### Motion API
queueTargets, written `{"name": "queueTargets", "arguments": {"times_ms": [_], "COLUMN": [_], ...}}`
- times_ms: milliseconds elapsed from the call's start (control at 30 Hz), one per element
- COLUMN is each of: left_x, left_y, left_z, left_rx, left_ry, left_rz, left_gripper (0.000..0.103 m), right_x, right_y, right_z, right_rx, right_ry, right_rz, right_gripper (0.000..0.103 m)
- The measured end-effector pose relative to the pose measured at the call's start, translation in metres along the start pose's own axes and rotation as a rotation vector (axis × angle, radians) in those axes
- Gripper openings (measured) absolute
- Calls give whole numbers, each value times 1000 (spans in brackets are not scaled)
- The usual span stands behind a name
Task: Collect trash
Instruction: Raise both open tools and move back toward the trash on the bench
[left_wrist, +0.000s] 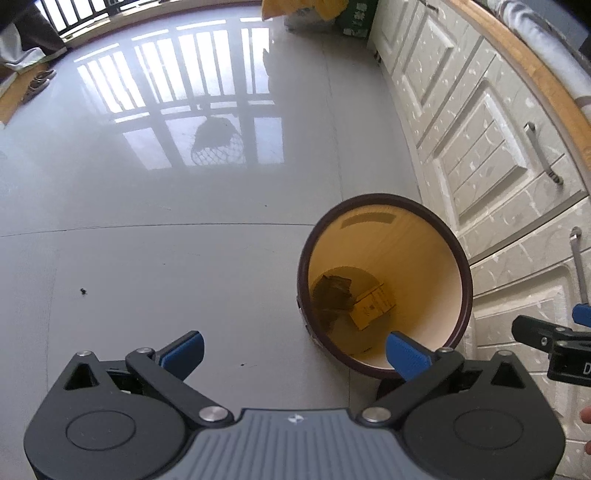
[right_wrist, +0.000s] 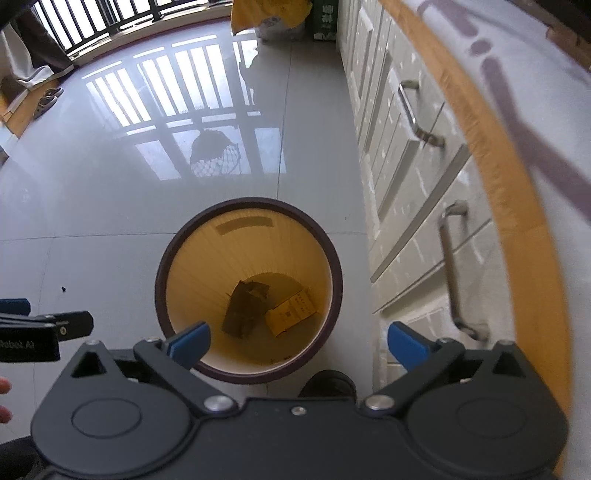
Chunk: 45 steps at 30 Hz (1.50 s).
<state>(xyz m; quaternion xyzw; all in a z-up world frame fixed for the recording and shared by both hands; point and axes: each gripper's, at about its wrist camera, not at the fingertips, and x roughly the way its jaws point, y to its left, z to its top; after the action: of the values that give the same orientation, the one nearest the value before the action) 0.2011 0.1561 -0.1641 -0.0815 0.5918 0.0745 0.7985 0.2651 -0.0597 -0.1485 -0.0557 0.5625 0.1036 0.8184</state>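
1. Floor (left_wrist: 184, 221) fills the left of both views: grey glossy tile that mirrors a barred window, with a small dark speck (left_wrist: 83, 291) lying on it well left of the bin.
2. Your left gripper (left_wrist: 293, 350) points steeply down over bare tile, its blue fingers (left_wrist: 184, 349) spread wide with nothing between them; the right one overlaps the bin's near rim.
3. Bin (right_wrist: 248, 202), round with a dark rim and yellow inside, stands upright on the floor just beside the cabinets.
4. At its bottom you see the trash: a crumpled brown wrapper (right_wrist: 245, 308) and a small yellow carton (right_wrist: 291, 312), touching side by side.
5. Your right gripper (right_wrist: 299, 343) hangs above the bin's near edge, fingers (right_wrist: 406, 345) fully apart and empty.
6. Cabinets (right_wrist: 406, 177), white with metal handles (right_wrist: 452, 266), run along the right under a wooden counter edge (right_wrist: 517, 221).
7. Each gripper shows at the edge of the other's view.
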Motion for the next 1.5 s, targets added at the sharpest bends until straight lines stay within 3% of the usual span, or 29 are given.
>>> {"name": "queueTargets", "arguments": {"times_ms": [333, 567, 1067, 1500], "left_x": [-57, -103, -188, -242], "left_y": [2, -4, -35, -91], "left_z": [-21, -34, -61, -80], "left_rx": [-3, -1, 40, 138], "left_ry": [-51, -135, -320, -487], "left_rz": [7, 0, -40, -86], "left_gripper": [103, 103, 103, 103], "right_x": [-63, -109, -205, -268], "right_y": [2, 0, -45, -105], "right_z": [-14, -30, -69, -107], "right_rx": [-47, -52, 21, 128], "right_ry": [-63, -135, -341, -514], "right_rz": [2, 5, 16, -39], "right_gripper": [103, 103, 103, 103]}}
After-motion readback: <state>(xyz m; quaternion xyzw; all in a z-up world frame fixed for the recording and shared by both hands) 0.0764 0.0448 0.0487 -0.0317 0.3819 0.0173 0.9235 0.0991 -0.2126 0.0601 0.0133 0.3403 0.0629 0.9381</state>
